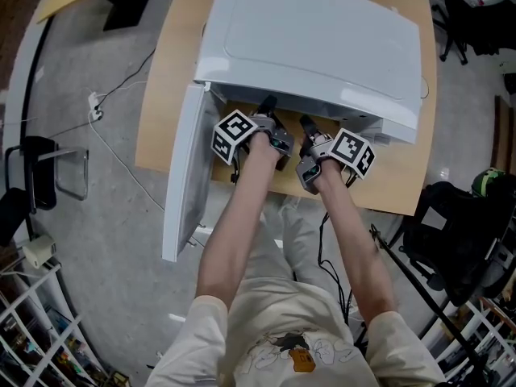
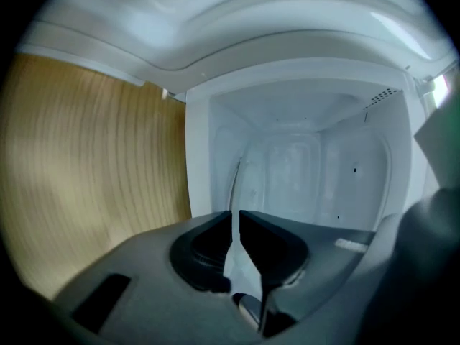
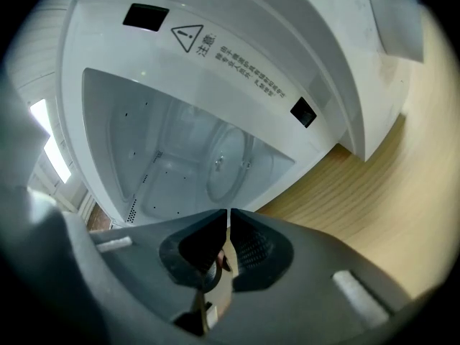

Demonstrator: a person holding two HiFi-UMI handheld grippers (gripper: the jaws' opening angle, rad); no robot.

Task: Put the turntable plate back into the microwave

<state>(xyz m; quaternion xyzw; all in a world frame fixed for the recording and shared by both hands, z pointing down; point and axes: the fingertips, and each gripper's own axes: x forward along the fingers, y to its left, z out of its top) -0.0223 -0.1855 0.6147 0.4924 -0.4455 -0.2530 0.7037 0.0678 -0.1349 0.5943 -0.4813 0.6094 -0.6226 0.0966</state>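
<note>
Left claw, right claw both clamp turntable plate rim; plate reaches ahead inside microwave.

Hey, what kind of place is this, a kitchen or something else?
Probably a workroom or lab rather than a kitchen. The white microwave sits on a bare wooden table, a power strip with trailing cables lies on the grey floor, and cluttered wire shelving stands at the edge.

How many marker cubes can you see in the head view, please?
2. One sits on the left gripper by the open door; the other on the right gripper beside it. None looks hidden.
</note>
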